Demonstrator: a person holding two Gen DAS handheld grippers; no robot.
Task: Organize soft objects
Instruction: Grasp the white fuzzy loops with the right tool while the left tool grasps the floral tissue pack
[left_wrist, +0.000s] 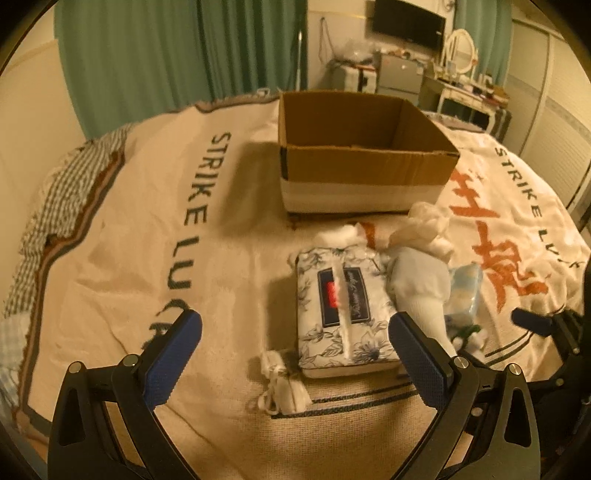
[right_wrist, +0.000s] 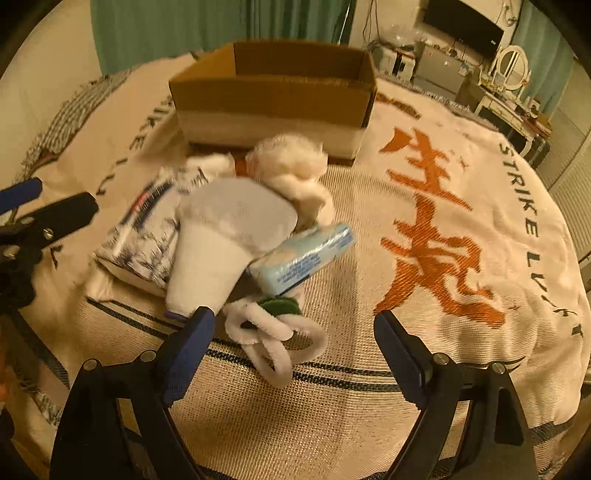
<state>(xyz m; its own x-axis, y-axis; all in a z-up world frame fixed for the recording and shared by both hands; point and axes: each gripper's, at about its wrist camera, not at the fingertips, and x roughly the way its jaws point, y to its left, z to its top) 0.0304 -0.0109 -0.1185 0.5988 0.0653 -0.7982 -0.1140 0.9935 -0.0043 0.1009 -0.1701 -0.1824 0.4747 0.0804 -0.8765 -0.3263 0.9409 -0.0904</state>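
Note:
Soft items lie in a pile on the blanket in front of an open cardboard box (left_wrist: 364, 162) (right_wrist: 273, 96). A floral tissue pack (left_wrist: 343, 306) (right_wrist: 147, 229) lies flat. Beside it lie a white sock (left_wrist: 421, 280) (right_wrist: 225, 240), a blue tissue packet (left_wrist: 463, 291) (right_wrist: 303, 254), a fluffy white bundle (left_wrist: 428, 221) (right_wrist: 295, 166) and a white fuzzy loop with green (right_wrist: 277, 332). A small white mask (left_wrist: 284, 384) lies nearest. My left gripper (left_wrist: 295, 325) is open, empty, just short of the tissue pack. My right gripper (right_wrist: 295, 325) is open, empty, around the fuzzy loop's near end.
The bed carries a cream blanket (left_wrist: 122, 258) (right_wrist: 461, 184) with "STRIKE LUCK" lettering and orange characters. Green curtains (left_wrist: 166, 48), a dresser with mirror (left_wrist: 465, 74) and a wall TV (left_wrist: 408, 22) stand beyond the bed. The other gripper shows at each view's edge (left_wrist: 535, 325) (right_wrist: 33, 218).

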